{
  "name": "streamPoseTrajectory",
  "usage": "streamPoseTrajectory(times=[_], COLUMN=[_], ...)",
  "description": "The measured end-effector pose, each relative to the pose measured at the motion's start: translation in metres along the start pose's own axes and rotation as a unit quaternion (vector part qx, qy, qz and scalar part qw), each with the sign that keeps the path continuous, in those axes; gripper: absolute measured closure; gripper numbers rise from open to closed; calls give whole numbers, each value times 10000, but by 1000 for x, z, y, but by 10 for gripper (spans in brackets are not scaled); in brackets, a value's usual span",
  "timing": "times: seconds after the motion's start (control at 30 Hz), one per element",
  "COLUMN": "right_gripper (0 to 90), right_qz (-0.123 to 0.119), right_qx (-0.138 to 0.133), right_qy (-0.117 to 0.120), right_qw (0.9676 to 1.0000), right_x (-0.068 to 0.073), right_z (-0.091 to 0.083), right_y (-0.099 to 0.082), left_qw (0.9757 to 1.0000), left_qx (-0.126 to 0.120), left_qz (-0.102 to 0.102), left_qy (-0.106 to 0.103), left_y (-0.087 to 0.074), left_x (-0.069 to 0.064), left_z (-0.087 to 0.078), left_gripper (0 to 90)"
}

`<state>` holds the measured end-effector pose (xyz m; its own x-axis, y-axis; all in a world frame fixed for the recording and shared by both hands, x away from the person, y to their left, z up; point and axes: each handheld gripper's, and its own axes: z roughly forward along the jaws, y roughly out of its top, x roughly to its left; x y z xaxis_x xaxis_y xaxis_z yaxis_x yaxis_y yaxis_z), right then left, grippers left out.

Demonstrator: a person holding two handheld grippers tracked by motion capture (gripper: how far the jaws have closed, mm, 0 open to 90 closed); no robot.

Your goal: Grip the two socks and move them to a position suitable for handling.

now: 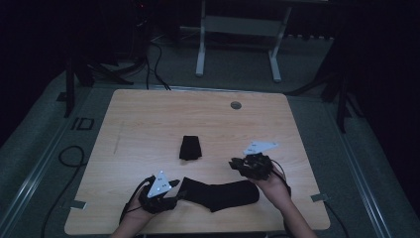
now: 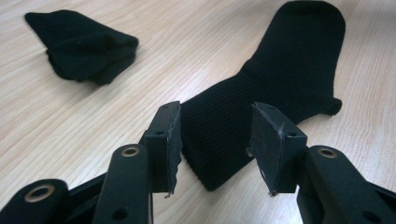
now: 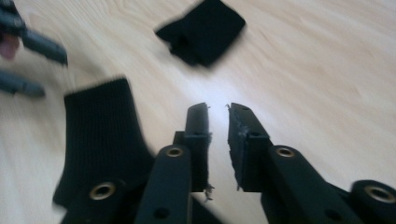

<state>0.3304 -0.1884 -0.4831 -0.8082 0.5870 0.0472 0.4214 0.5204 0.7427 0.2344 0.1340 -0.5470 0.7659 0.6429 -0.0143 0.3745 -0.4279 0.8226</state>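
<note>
A long black sock (image 1: 220,193) lies flat near the table's front edge. A folded black sock (image 1: 190,148) sits in the middle of the table. My left gripper (image 1: 179,186) is at the flat sock's left end. In the left gripper view its jaws (image 2: 215,126) stand apart, with the sock's end (image 2: 289,70) just beyond the pads and untouched, and the folded sock (image 2: 81,46) farther off. My right gripper (image 1: 234,162) hovers above the sock's right end. Its jaws (image 3: 217,109) are slightly parted with nothing between them. The flat sock (image 3: 100,135) and the folded sock (image 3: 203,30) lie below.
The wooden table (image 1: 148,119) has a round grey grommet (image 1: 236,105) near its far edge. A white desk frame (image 1: 237,29) stands behind it, and cables (image 1: 69,158) run along the floor at the left. The left gripper's fingers (image 3: 32,42) show blurred in the right gripper view.
</note>
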Motion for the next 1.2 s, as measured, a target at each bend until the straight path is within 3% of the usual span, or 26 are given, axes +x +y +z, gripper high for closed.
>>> streamPoseTrajectory(times=[0.07,0.1,0.13,0.2,0.23,0.33,0.37,0.4,0.43,0.57,0.67,0.73,0.77,0.8,0.83,0.87,1.03,1.07,1.13,1.2], right_gripper=[708,708,634,625,573,530,530,483,472,445,461,591,670,670,734,854,883,888,888,891], right_qz=[-8,-8,-31,-49,-32,-98,-98,-20,-13,173,171,100,37,37,8,-39,-58,0,47,-57], right_qx=[-20,-20,40,58,169,231,231,309,339,473,696,872,943,943,943,931,749,519,406,304], right_qy=[91,91,170,205,282,256,256,216,160,46,-81,-111,-168,-168,-179,-201,-116,-16,79,-38], right_qw=[10000,10000,9998,9998,9995,9994,9994,9993,9993,9987,9974,9961,9954,9954,9954,9954,9971,9987,9991,9995], right_x=[0,0,1,2,4,7,7,8,7,4,3,4,6,6,7,9,12,13,13,14], right_z=[17,17,34,41,63,88,88,107,113,140,156,165,168,168,169,167,154,140,132,124], right_y=[17,17,31,36,49,63,63,73,75,82,80,77,76,76,75,76,79,82,83,84], left_qw=[10000,10000,9998,9997,9995,9994,9994,9993,9993,9988,9982,9977,9976,9976,9974,9973,9970,9970,9967,9962], left_qx=[-40,-40,-37,-43,-15,22,22,3,-14,-91,-129,-163,-172,-172,-189,-201,-183,-177,-184,-239], left_qz=[-79,-79,-183,-212,-292,-287,-287,-319,-317,-408,-514,-596,-599,-599,-628,-641,-647,-652,-672,-701], left_qy=[43,43,68,97,89,170,170,185,193,244,284,267,293,293,292,307,371,386,412,464], left_y=[-3,-3,-6,-7,-9,-11,-11,-11,-11,-11,-11,-11,-10,-10,-10,-9,-7,-5,-3,-2], left_x=[3,3,6,8,10,11,11,11,11,15,20,23,23,23,24,25,25,27,28,29], left_z=[-1,-1,-2,-2,-2,-1,-1,-1,-2,-5,-6,-6,-6,-6,-5,-5,-2,0,1,1], left_gripper=[511,510,496,497,497,497,497,497,497,497,497,497,497,497,497,497,498,497,497,497])
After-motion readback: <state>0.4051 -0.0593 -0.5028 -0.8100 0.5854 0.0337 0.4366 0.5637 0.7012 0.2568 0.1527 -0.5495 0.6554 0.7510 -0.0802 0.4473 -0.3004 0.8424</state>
